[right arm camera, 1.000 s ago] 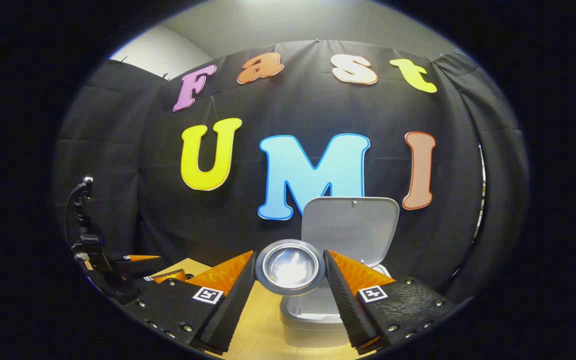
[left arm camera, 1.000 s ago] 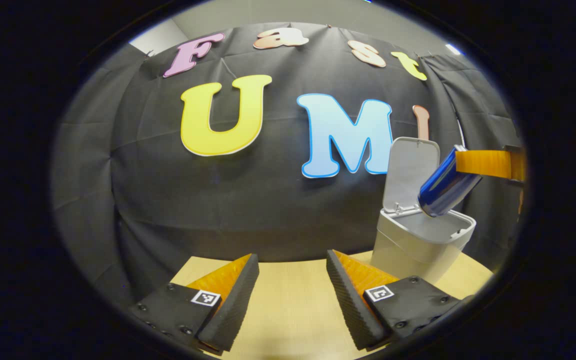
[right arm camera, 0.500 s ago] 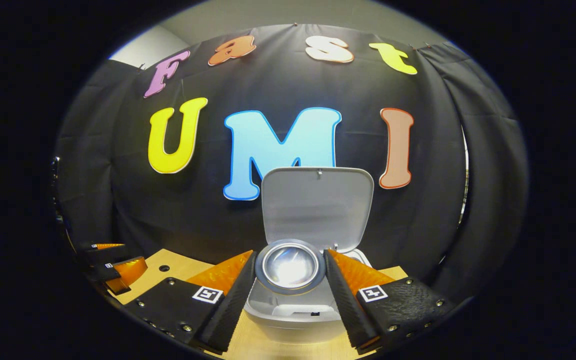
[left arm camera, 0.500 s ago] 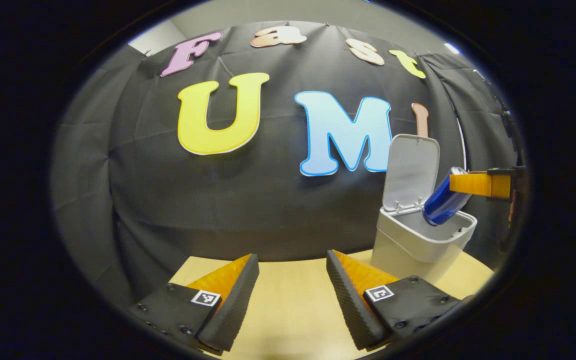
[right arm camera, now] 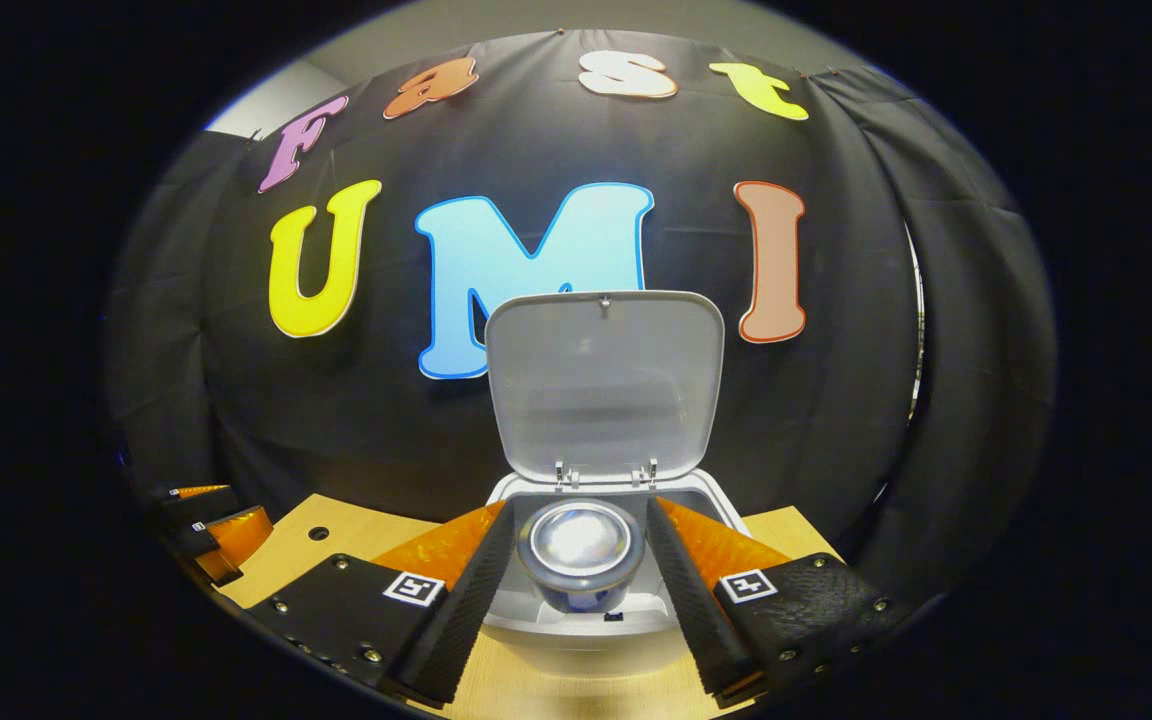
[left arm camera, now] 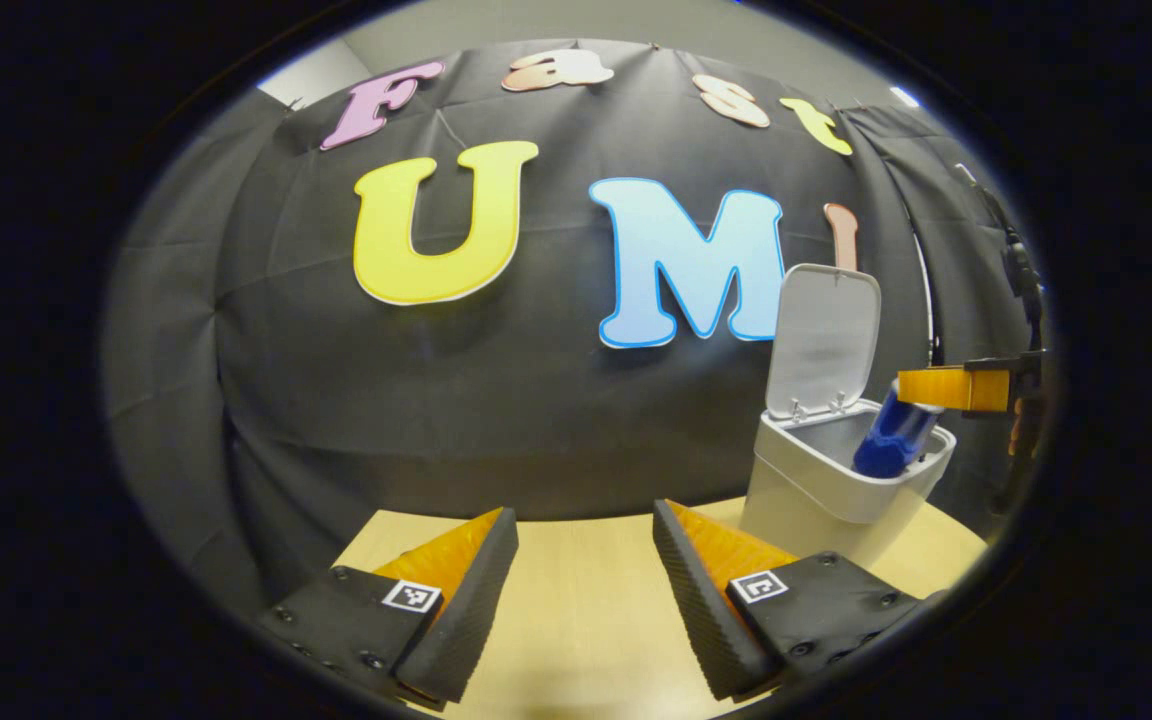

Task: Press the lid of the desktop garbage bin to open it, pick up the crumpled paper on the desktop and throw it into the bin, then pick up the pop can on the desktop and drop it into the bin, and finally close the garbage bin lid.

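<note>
Right gripper [right arm camera: 581, 590]: jaws parted about a can's width, one finger either side of the pop can [right arm camera: 579, 548]. In the right gripper view the can's silvery end faces the camera and sits slightly lower than in the grip; whether both fingers press on it cannot be told. In the left gripper view, at 3 o'clock, the blue pop can [left arm camera: 891, 437] stands tilted with its lower end inside the mouth of the garbage bin [left arm camera: 816, 500], its upper end just under a finger [left arm camera: 941, 388] of the right gripper.

Garbage bin: pale grey, standing on the light wooden desktop [left arm camera: 586, 610]. Its lid [right arm camera: 604, 385] is raised upright at the back, hinged at the rim, inner face toward the right gripper. In the right gripper view the bin opening lies at 6 o'clock, directly beyond the fingers.

Left gripper [left arm camera: 584, 595]: jaws wide apart, nothing between them, above bare desktop. It shows at 8 o'clock in the right gripper view, well apart from the bin. Crumpled paper: location cannot be told
</note>
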`<action>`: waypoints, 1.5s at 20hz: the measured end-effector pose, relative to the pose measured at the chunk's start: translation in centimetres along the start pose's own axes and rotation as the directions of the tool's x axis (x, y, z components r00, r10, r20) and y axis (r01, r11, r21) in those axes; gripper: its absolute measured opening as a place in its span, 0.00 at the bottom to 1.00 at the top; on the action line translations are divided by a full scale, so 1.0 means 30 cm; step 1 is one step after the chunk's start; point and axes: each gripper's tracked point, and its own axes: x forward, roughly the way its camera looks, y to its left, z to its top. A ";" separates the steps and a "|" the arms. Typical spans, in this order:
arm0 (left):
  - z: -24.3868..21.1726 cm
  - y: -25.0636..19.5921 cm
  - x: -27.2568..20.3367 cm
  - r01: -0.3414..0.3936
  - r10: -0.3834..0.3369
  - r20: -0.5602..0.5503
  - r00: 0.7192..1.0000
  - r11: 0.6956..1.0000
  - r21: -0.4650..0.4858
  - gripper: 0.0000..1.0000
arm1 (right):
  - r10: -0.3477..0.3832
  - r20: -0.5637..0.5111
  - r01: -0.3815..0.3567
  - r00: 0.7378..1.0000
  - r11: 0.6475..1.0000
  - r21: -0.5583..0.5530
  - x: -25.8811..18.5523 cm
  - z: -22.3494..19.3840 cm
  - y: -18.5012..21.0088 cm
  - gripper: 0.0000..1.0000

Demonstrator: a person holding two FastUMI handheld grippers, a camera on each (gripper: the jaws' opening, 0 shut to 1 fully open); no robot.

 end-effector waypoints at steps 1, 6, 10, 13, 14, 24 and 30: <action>0.001 -0.002 -0.001 0.001 -0.001 0.000 1.000 1.000 0.000 0.96 | 0.000 0.003 0.000 1.000 1.000 0.003 -0.001 0.001 0.002 0.85; 0.007 -0.003 0.000 0.005 -0.006 0.004 1.000 1.000 0.007 0.96 | 0.003 0.004 -0.003 1.000 1.000 0.005 -0.008 0.002 0.008 0.85; 0.009 -0.001 -0.006 0.007 -0.007 0.004 1.000 1.000 0.005 0.96 | 0.004 0.010 -0.004 1.000 1.000 0.008 -0.011 0.009 0.010 0.85; 0.011 0.001 -0.013 0.004 -0.004 0.005 1.000 1.000 0.004 0.90 | 0.005 0.013 -0.005 1.000 1.000 0.010 -0.011 0.015 0.011 0.85; 0.012 0.001 -0.015 0.004 -0.004 0.006 1.000 1.000 0.002 0.90 | 0.005 0.015 -0.005 1.000 1.000 0.009 -0.012 0.015 0.010 0.85; 0.011 0.013 -0.028 0.001 -0.001 0.005 1.000 1.000 -0.006 0.96 | -0.006 0.065 0.006 0.998 1.000 0.012 0.005 0.100 -0.002 0.84; 0.004 0.025 -0.034 -0.004 0.004 0.001 1.000 1.000 -0.013 0.90 | -0.015 0.123 0.015 0.992 1.000 0.000 0.035 0.207 -0.013 0.84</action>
